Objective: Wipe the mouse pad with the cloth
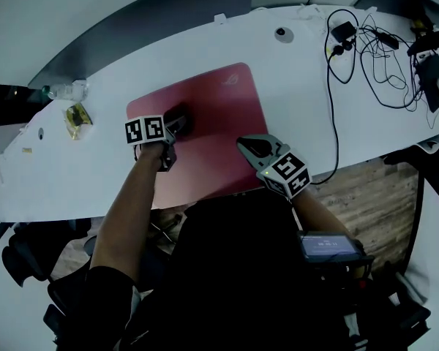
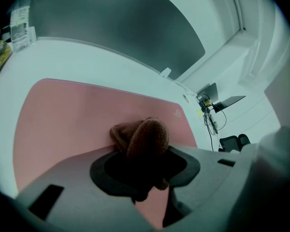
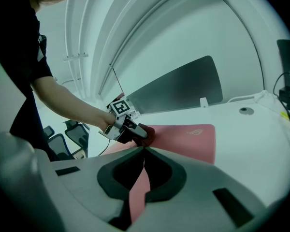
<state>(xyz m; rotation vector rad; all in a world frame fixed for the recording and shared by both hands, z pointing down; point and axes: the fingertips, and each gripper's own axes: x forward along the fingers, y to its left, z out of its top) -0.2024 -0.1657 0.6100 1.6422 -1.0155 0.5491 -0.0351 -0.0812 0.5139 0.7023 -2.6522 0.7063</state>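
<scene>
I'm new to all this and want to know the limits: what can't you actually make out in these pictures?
- Mouse pad near edge: head view, partly hidden behind the person's arm and dark clothing.
- Logo on the pad's corner: too small to read in any view.
- Yellowish item: head view, too small to identify.
- Cloth underside: left gripper view, covered by the left gripper itself.

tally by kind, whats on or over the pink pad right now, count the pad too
mouse pad: 1
cloth: 1
grippers: 2, the left gripper shut on the cloth, the right gripper shut on nothing
total: 4
</scene>
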